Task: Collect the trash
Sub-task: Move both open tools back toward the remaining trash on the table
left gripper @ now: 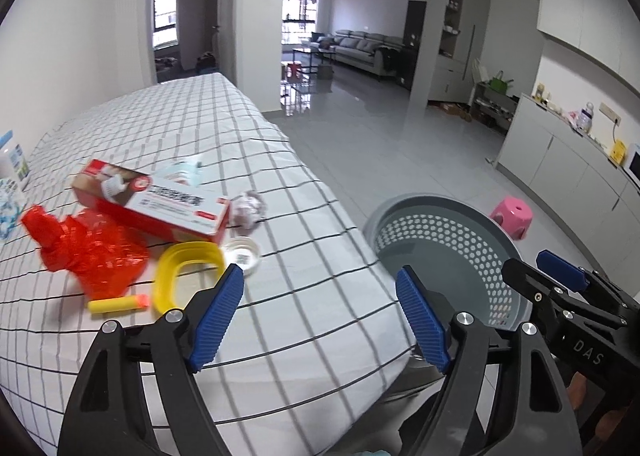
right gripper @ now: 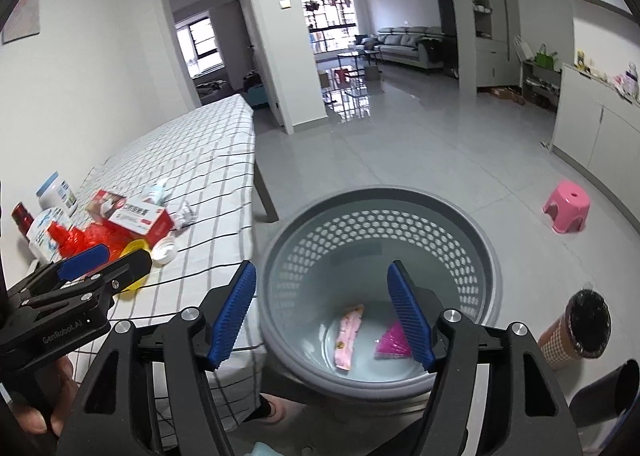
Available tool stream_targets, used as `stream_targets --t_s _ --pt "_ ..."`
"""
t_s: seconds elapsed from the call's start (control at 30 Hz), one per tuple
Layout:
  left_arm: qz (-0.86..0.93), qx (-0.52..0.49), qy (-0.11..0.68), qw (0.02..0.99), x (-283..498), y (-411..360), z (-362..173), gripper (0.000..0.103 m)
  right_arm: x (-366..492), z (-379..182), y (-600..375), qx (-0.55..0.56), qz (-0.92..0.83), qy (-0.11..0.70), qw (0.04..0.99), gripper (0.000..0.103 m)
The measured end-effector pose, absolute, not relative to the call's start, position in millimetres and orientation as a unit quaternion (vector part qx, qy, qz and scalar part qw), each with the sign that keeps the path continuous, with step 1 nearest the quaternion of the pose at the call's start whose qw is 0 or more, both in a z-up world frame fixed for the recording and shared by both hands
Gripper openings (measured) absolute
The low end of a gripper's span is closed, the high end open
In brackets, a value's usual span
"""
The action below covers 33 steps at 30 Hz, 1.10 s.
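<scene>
Trash lies on the checked tablecloth: a red-and-white box (left gripper: 160, 204), a red crinkled bag (left gripper: 86, 252), a yellow plastic ring (left gripper: 182, 274), a yellow foam dart (left gripper: 118, 303), a white lid (left gripper: 242, 250) and a crumpled paper ball (left gripper: 250, 208). My left gripper (left gripper: 320, 296) is open and empty above the table's near edge. My right gripper (right gripper: 322, 296) is open and empty over the grey perforated bin (right gripper: 490, 256), which holds a pink wrapper (right gripper: 349, 336) and a magenta wrapper (right gripper: 390, 342). The bin also shows in the left wrist view (left gripper: 448, 240).
A white jar (right gripper: 56, 194) and a red can (right gripper: 22, 216) stand at the table's far left. A pink stool (right gripper: 566, 208) and a checked cup with a dark liner (right gripper: 576, 330) stand on the floor to the right of the bin.
</scene>
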<state>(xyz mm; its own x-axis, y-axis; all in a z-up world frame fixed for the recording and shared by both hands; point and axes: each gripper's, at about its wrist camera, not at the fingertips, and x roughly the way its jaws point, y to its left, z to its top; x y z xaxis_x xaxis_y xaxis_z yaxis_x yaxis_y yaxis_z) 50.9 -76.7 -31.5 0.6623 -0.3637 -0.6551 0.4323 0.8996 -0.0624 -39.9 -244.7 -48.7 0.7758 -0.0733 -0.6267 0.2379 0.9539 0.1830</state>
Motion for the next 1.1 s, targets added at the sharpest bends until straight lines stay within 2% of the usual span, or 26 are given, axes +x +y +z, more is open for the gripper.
stream_targets --t_s 0.5,1.1 --pt "-0.164 0.025 0.327 0.93 51.5 -20.8 -20.7 0.086 -9.8 -33.7 -184.3 0.101 -0.021 0.313 0.944 0.069" --pt "-0.059 -0.002 0.326 0.944 60.8 49.6 -18.9 0.087 44.4 -29.4 -133.9 0.081 0.065 0.316 0.943 0.07"
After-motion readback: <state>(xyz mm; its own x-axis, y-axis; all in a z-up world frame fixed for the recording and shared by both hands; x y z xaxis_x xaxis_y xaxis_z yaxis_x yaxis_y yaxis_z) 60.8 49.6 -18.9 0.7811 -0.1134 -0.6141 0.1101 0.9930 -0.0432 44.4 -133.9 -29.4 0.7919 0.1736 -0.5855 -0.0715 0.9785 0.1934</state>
